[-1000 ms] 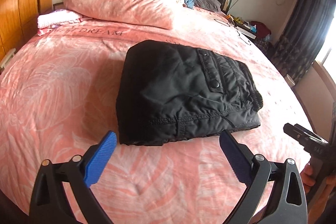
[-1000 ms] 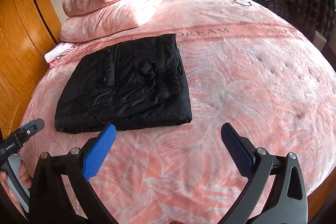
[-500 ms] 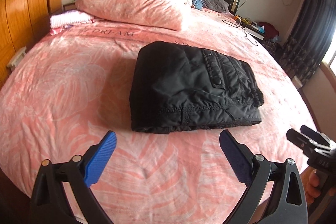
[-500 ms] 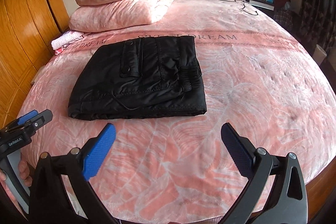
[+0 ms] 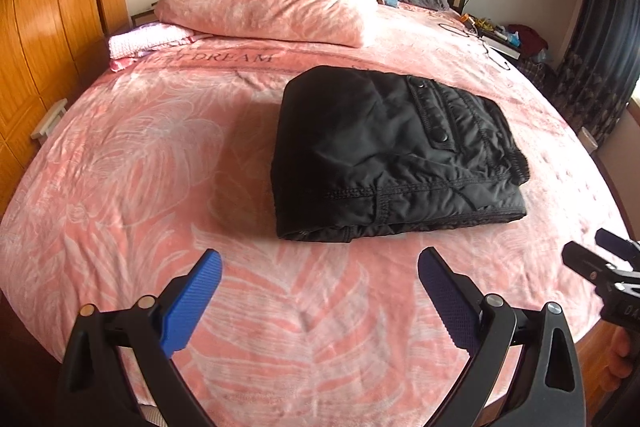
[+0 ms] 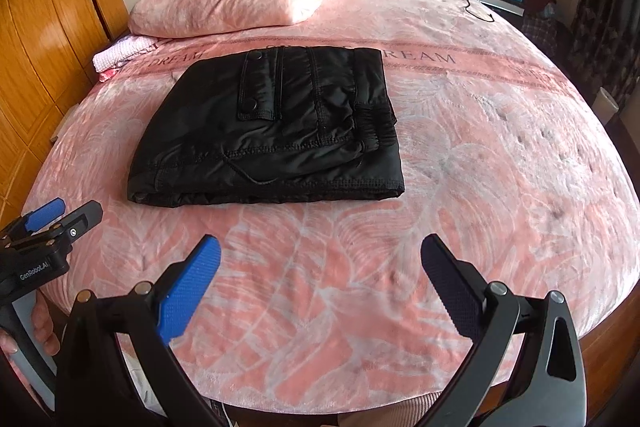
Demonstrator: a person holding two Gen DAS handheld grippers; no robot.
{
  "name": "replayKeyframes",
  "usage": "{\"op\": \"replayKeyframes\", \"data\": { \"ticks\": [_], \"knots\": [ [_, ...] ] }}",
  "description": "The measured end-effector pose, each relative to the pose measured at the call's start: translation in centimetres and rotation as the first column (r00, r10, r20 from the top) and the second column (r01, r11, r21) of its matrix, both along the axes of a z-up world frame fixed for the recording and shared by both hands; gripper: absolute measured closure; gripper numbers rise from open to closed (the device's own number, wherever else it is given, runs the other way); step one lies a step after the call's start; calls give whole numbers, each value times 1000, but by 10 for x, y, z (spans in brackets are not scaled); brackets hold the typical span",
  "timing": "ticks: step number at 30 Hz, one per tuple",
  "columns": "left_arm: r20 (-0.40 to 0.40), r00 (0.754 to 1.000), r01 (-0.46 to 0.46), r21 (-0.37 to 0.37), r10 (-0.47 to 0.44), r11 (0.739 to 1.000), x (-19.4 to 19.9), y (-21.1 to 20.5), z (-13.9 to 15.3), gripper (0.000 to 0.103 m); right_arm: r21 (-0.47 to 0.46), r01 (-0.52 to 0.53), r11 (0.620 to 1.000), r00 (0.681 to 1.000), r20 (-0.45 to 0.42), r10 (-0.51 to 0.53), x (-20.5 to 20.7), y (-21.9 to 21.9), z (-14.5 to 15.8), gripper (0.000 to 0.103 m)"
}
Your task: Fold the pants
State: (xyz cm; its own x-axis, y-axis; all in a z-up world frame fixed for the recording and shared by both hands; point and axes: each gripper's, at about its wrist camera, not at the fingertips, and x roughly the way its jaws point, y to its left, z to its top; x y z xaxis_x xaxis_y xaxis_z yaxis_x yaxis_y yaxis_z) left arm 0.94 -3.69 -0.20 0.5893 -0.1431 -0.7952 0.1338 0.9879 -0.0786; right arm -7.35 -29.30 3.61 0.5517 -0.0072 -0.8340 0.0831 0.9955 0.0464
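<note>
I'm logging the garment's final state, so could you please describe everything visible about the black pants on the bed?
The black pants lie folded into a compact, roughly rectangular stack on the pink bedspread, below its "DREAM" lettering. The fabric looks like slightly shiny, padded synthetic. On top show a snap-buttoned pocket flap, stitched seams and an elastic, gathered band at the right edge. The layered edges face the cameras. Nothing but the bedspread touches them; both hand-held grippers are open and apart from them.

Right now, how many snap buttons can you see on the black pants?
2, both on the pocket flap of the folded black pants: one snap at its far end, one nearer. Others may be hidden.
</note>
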Motion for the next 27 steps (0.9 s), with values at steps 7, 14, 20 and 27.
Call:
{"op": "replayKeyframes", "data": {
  "ticks": [7,14,20,27],
  "knots": [
    [-4,1000,-13,43,13,999,10,4,-9,4,-11,-3,1000,1000,-8,3,5,-6,-4,3],
    [1,1000,3,72,-3,997,14,0,-10,4,-2,1,1000,1000,-12,-1,7,-10,-8,3],
    [7,1000,8,88,-8,996,14,-4,-10,4,5,1,1000,1000,-15,-1,6,-12,-10,3],
    [-3,1000,9,99,-8,995,15,-5,-13,4,13,0,1000,1000,-14,0,6,-14,-12,3]
  ]
}}
